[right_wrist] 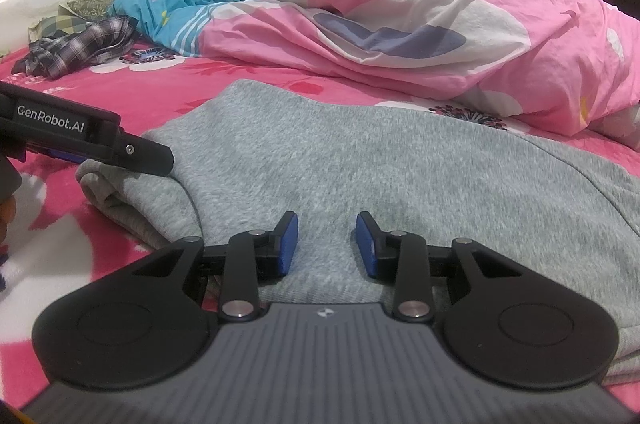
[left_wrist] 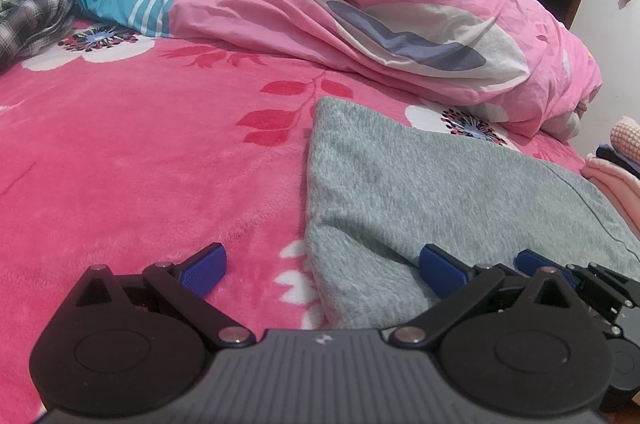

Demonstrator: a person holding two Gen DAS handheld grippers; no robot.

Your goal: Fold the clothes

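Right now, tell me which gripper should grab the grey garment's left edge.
Probably left. The left gripper is open astride the garment's left edge; the right gripper, also open, sits further in over its middle.

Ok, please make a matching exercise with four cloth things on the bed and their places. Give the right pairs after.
Things:
1. soft grey knitted garment
2. checked dark-and-white shirt
3. pink quilt with white and grey-blue shapes
4. fluffy pink blanket with white flowers

Places:
A. piled along the far side
B. crumpled, far left
C. spread under everything
D. right below both grippers

Pairs: 1-D, 2-B, 3-A, 4-C
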